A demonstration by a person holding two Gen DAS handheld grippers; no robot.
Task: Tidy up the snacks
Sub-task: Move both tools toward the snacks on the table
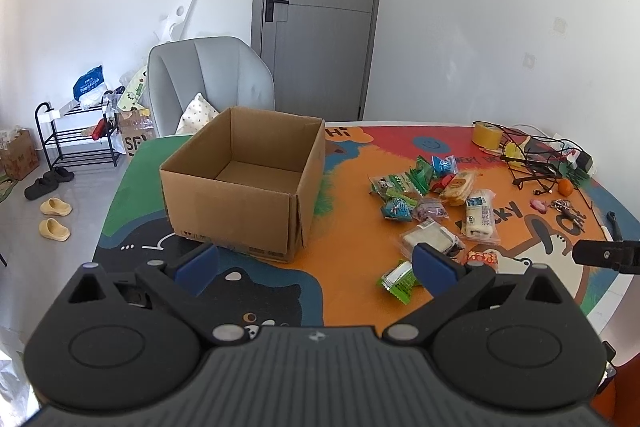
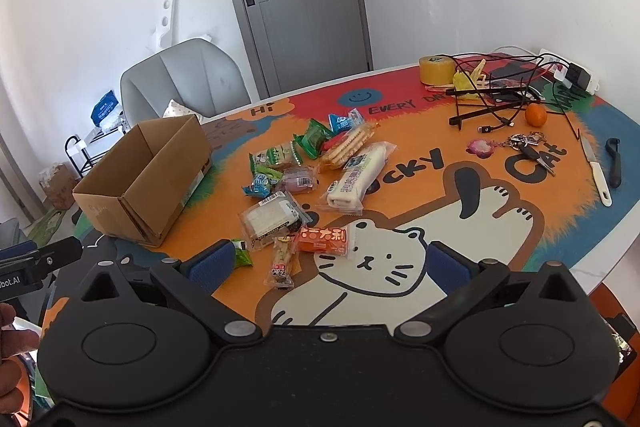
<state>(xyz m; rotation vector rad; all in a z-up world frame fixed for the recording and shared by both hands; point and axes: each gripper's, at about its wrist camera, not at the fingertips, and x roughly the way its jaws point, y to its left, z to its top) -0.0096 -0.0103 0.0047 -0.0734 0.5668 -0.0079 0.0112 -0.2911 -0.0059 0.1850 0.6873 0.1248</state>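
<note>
Bench (image 2: 520,227) w/ bright cartoon-cat cover fills most of both views; grey door (image 1: 320,7) & grey chair (image 1: 212,79) behind it. Open cardboard box (image 1: 244,183) sits upright on the bench's left part, nothing visible inside. Left gripper (image 1: 316,263) hovers above the near bench edge just in front of the box, blue-padded fingers (image 1: 198,263) spread wide, nothing between them. Right gripper (image 2: 332,263) hovers over the white cat drawing, fingers (image 2: 444,263) also wide apart & holding nothing. Snacks lie loose in a pile (image 2: 316,179) on the orange area, right of the box & apart from it, none in the box: long white pack (image 2: 356,179), clear pack w/ white cake (image 2: 272,219), cracker pack (image 2: 348,143), orange-red pack (image 2: 324,241), slim stick pack (image 2: 282,263) closest to the right gripper, green packs (image 2: 314,139), blue ones (image 2: 260,185), purple one (image 2: 298,179). Small green pack (image 1: 398,281) lies just beside the left gripper's right finger. Far right of bench: yellow tape roll (image 2: 436,69), tangle of black cables (image 2: 504,83), small orange fruit (image 2: 535,115), keys (image 2: 528,143), white-handled knife (image 2: 596,171). A hand (image 2: 10,343) shows at the right view's lower-left edge.
</note>
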